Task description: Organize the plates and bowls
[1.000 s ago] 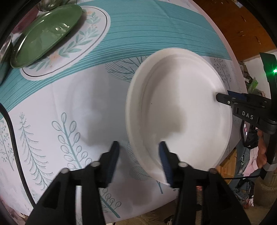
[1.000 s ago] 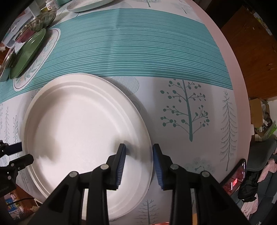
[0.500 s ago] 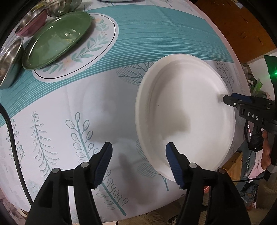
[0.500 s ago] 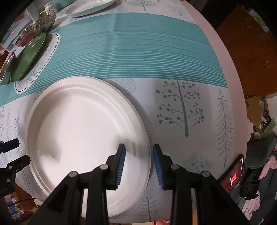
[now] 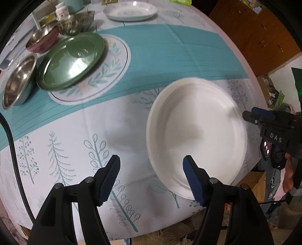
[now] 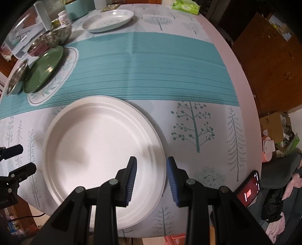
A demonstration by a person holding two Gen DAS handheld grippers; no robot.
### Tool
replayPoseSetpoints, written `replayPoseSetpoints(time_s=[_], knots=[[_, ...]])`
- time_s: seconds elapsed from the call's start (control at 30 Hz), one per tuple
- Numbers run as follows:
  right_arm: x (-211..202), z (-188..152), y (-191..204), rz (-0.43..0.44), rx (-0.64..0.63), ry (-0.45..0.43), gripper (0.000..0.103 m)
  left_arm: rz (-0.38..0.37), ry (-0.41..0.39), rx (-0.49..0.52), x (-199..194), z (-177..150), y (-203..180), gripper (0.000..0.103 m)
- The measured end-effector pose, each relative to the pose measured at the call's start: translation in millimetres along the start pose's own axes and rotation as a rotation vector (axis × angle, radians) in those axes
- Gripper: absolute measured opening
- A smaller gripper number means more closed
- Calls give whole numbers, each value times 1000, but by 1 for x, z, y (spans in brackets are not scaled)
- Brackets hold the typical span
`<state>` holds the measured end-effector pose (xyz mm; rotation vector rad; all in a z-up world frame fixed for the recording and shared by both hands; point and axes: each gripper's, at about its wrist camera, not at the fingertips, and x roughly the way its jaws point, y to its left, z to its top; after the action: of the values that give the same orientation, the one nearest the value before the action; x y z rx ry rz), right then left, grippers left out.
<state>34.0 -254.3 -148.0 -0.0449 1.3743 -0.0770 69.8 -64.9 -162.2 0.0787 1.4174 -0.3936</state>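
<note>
One white paper plate [image 5: 196, 132] lies flat on the worktop [image 5: 169, 52] in the lower right of the left wrist view, near the edge. One green plate [image 5: 71, 60] sits at the upper left, overlapping a round leaf-printed mat [image 5: 113, 71]. Three metal bowls [image 5: 18, 83] cluster beside it at the left edge, and one patterned white dish [image 5: 130, 10] rests at the top.

The left tongs [image 5: 151, 179] stand wide apart, having just been opening; the white plate's near rim lies below the gap, and neither pad touches it. The right tongs [image 6: 151, 175] stand partly apart above the plate's right rim, with nothing pinched between them.

A cloth of teal stripes and printed trees covers the worktop. Brown wooden cabinets [image 6: 268, 62] fill the upper right of the right wrist view, and a cardboard box [image 6: 271, 122] and a heap of clothes [image 6: 279, 197] lie at the right. A phone [image 6: 249, 190] with a red screen is at the lower right. A pill bottle [image 5: 61, 8] and a green packet [image 6: 185, 6] sit along the far edge.
</note>
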Motion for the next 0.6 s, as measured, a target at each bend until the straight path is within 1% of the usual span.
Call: replayPoseSetpoints(time_s=[0.13, 0.23, 0.47, 0.6], knots=[[-15, 2, 7, 24, -17, -27, 33, 5, -52, 12, -20, 4, -2, 69], [-27, 11, 16, 42, -30, -50, 33, 9, -91, 21, -35, 10, -6, 72], [-47, 28, 19, 77, -59, -100, 33, 39, -178, 56, -73, 25, -7, 73], [-57, 41, 21, 71, -71, -130, 33, 49, -219, 61, -90, 41, -2, 74]])
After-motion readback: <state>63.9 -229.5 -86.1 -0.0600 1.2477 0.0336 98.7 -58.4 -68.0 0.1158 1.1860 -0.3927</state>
